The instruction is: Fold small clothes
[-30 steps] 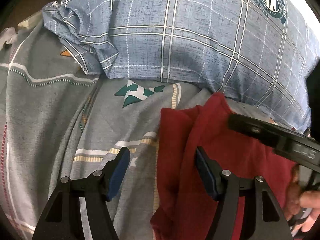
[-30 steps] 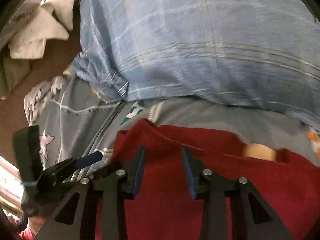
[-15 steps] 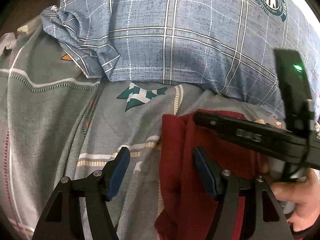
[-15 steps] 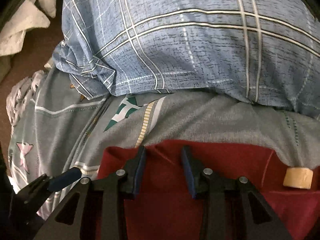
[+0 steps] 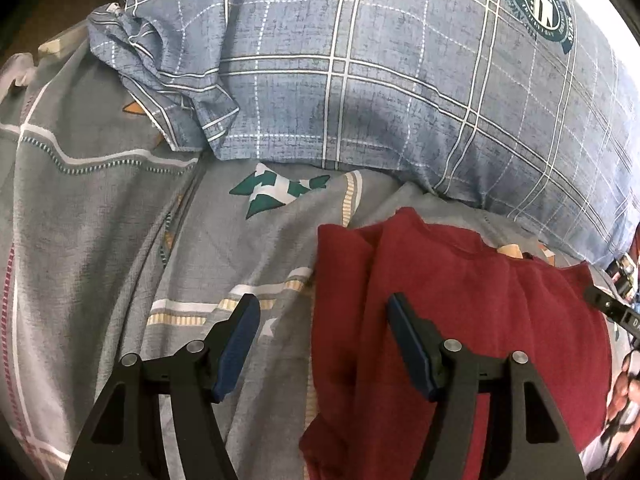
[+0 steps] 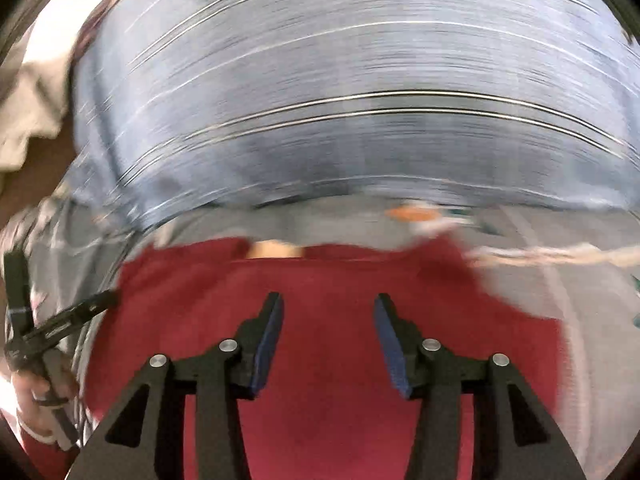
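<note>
A dark red garment (image 5: 472, 320) lies flat on the bed with its left side folded inward. A tan label (image 5: 510, 250) shows at its neckline. My left gripper (image 5: 323, 312) is open and hovers over the garment's left folded edge, with its right finger above the red cloth and its left finger above the sheet. The right wrist view is smeared by motion. There my right gripper (image 6: 328, 308) is above the red garment (image 6: 328, 400), jaws opening, nothing pinched between them. Only the tip of the right gripper (image 5: 612, 308) shows at the left view's right edge.
A large blue plaid pillow (image 5: 400, 80) lies right behind the garment. The grey patterned bed sheet (image 5: 100, 220) stretches out to the left. A white cloth (image 6: 28, 112) lies beyond the bed's left edge. A hand (image 6: 32, 396) holds the left gripper (image 6: 60, 320).
My right gripper reached across the garment to its left side, then swept back to the right while its jaws widened. The left gripper stayed still and open.
</note>
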